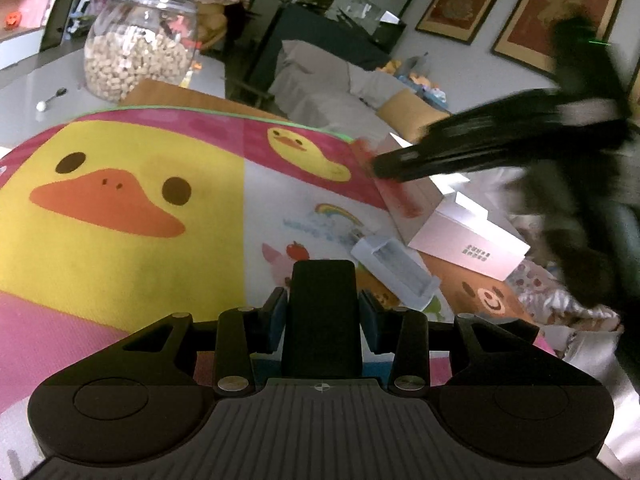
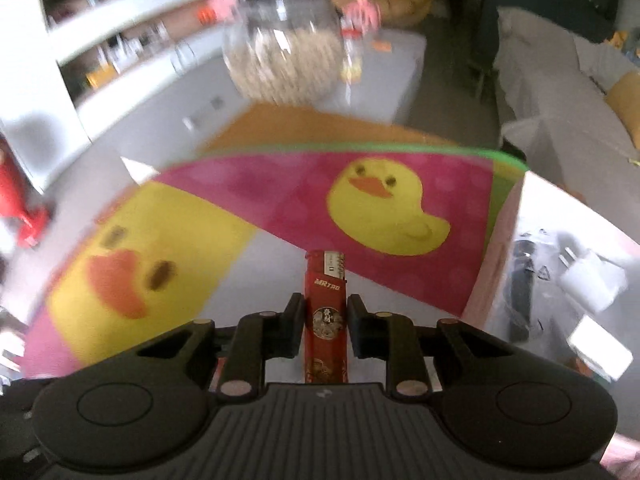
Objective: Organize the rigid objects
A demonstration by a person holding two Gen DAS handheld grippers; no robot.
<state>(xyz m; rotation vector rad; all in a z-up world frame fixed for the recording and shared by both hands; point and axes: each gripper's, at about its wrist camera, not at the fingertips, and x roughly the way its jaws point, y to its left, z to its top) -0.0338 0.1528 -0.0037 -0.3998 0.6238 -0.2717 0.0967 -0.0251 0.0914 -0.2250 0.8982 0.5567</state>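
My left gripper (image 1: 323, 304) is shut on a flat black rectangular object (image 1: 322, 316) and holds it above the duck-print mat (image 1: 120, 216). My right gripper (image 2: 324, 312) is shut on a red lighter (image 2: 325, 320) that stands upright between the fingers, above the same mat (image 2: 280, 216). The right gripper also shows blurred in the left wrist view (image 1: 384, 168), over the rim of a pink-and-white open box (image 1: 464, 236). A small pale blue tray (image 1: 396, 270) lies on the mat beside that box. In the right wrist view the box (image 2: 560, 280) holds a white charger and dark items.
A glass jar of beige pellets (image 1: 138, 50) stands on the grey table beyond the mat, with a spoon (image 1: 50, 100) near it. It shows blurred in the right wrist view (image 2: 284, 56). A red object (image 2: 16, 208) stands far left. A sofa with cushions (image 1: 340, 84) is behind.
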